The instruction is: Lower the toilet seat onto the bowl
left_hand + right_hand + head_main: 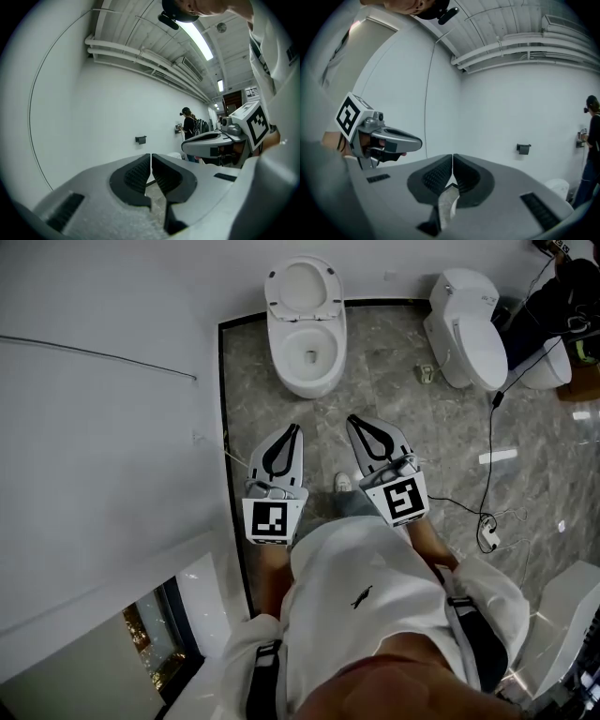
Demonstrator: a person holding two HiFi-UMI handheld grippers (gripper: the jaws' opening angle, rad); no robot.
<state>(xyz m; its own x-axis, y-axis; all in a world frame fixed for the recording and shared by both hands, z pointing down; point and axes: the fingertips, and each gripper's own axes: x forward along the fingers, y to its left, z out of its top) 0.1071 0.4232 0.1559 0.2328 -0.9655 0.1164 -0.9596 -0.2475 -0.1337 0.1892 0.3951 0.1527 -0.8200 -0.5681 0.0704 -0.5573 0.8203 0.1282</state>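
Observation:
In the head view a white toilet stands against the far wall, its seat (302,285) tipped up over the open bowl (307,351). Both grippers hover side by side above the marble floor, short of the bowl and pointing at it. My left gripper (295,428) is shut with nothing between its pads, and the left gripper view shows its jaws (151,156) pressed together. My right gripper (353,419) is likewise shut and empty, its jaws (453,156) meeting in the right gripper view. Neither touches the toilet.
A second toilet (467,332) with its lid down stands at the back right. Black cables (487,474) trail over the floor on the right. A white wall (103,427) runs along the left. A person (191,124) stands far off by that wall, past a paper holder (140,139).

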